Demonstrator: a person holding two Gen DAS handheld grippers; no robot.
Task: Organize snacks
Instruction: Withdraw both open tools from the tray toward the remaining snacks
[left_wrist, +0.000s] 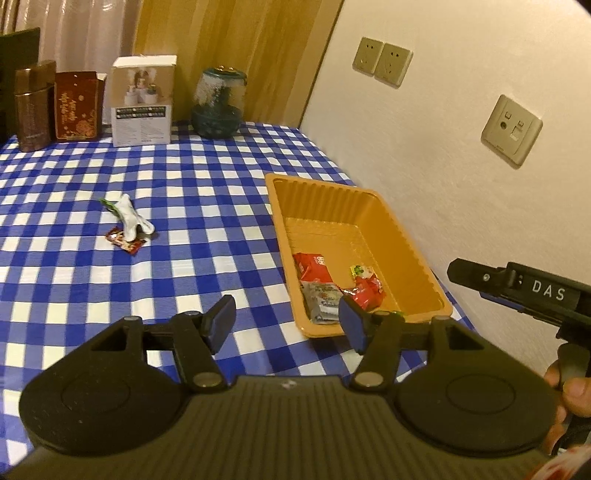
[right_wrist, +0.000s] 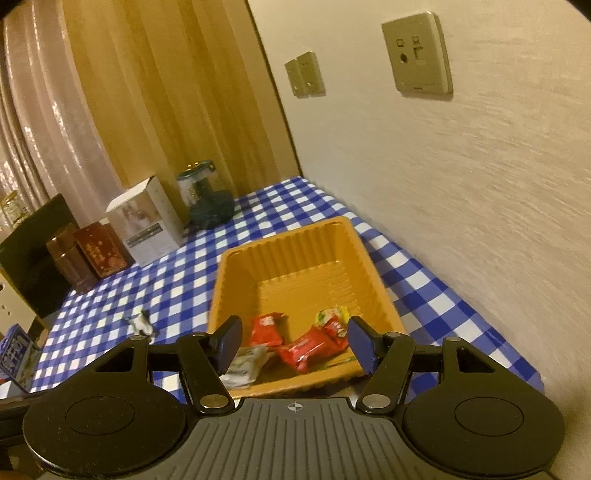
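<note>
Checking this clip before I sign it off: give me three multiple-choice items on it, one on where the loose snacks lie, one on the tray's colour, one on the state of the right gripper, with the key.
1. Where do the snacks not yet sorted lie?
A. on the checked cloth, left of the tray
B. on top of the white box
C. against the wall sockets

2. What colour is the tray?
A. green
B. orange
C. white

3. How is the right gripper?
A. shut on a red packet
B. shut on the tray's rim
C. open, holding nothing

Key: 1 A, the white wrapper and small red packet sit on the checked cloth, away from the tray. 2 B, the tray's ribbed walls are orange. 3 C, the right gripper has its pads apart above the red packets, gripping none.
</note>
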